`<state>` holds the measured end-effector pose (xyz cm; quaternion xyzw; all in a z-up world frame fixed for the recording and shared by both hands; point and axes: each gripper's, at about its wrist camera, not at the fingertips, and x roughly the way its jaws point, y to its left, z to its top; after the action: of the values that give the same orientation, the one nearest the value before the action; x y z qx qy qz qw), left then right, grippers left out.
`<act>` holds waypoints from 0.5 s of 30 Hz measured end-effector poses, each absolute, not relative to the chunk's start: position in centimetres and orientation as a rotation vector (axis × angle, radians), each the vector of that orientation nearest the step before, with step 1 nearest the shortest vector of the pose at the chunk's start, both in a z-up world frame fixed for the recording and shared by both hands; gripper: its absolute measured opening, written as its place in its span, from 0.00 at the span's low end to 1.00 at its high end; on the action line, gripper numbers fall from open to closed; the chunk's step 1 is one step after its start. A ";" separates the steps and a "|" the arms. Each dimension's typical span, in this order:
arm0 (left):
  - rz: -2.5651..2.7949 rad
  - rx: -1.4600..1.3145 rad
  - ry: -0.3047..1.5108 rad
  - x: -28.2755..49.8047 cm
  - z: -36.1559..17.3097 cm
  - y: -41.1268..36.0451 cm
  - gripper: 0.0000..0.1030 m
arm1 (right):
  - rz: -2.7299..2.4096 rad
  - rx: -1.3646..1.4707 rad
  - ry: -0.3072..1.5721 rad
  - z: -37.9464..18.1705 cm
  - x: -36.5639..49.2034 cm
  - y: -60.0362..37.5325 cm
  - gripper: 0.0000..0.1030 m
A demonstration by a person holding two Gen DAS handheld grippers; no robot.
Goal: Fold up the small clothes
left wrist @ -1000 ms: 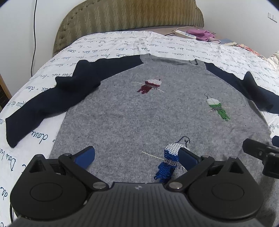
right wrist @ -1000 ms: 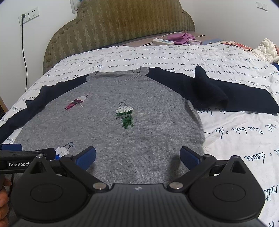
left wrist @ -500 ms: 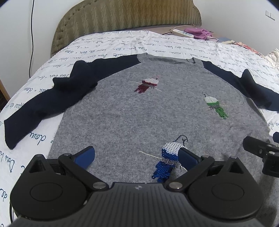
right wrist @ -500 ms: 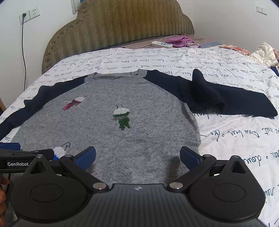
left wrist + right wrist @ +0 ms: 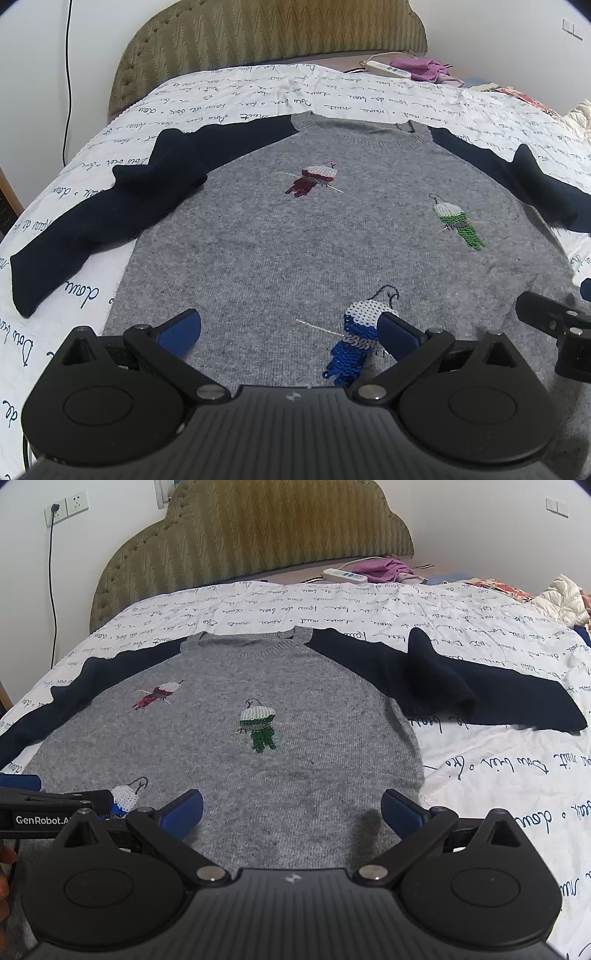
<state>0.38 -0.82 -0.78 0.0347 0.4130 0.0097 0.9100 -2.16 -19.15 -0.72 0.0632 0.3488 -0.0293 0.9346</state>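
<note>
Grey knitted sweater with navy sleeves (image 5: 317, 236) lies flat, face up on white script-printed bedspread (image 5: 369, 605), ready for folding. Left gripper (image 5: 290, 328) and right gripper (image 5: 291, 808) hover spread wide, empty, above hem.

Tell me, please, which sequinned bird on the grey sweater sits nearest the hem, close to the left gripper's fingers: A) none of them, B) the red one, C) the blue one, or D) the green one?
C: on the sweater, the blue bird lies lowest, beside the open left gripper.

sweater (image 5: 295, 240) | grey body, navy sleeves, sequin birds | flat, face-up, unfolded, sleeves spread
</note>
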 end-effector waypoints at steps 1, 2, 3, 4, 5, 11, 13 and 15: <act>0.020 0.072 0.852 0.4 -0.8 -0.8 1.00 | -0.057 0.131 0.713 -0.7 -2.2 -19.1 1.00; 0.021 0.073 0.852 0.4 -0.8 -0.8 1.00 | -0.055 0.132 0.712 -0.7 -2.2 -19.1 1.00; 0.022 0.075 0.852 0.4 -0.8 -0.8 1.00 | -0.053 0.134 0.711 -0.7 -2.2 -19.1 1.00; 0.023 0.076 0.852 0.4 -0.8 -0.9 1.00 | -0.053 0.134 0.708 -0.7 -2.2 -19.2 1.00; 0.023 0.077 0.852 0.4 -0.8 -0.9 1.00 | -0.054 0.136 0.703 -0.7 -2.3 -19.2 1.00; 0.025 0.073 0.859 0.5 -0.9 -1.2 1.00 | -0.047 0.114 0.679 -0.8 -2.4 -19.2 1.00; 0.019 0.066 0.866 0.6 -0.9 -1.3 1.00 | -0.033 0.119 0.657 -0.8 -2.6 -19.3 1.00; 0.018 0.066 0.873 0.7 -1.0 -1.5 1.00 | -0.028 0.111 0.641 -0.6 -2.8 -19.4 1.00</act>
<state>0.74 -1.54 -1.03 0.0319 0.4228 0.0088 0.9056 -2.80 -19.40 -0.65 0.0546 0.3149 -0.0139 0.9475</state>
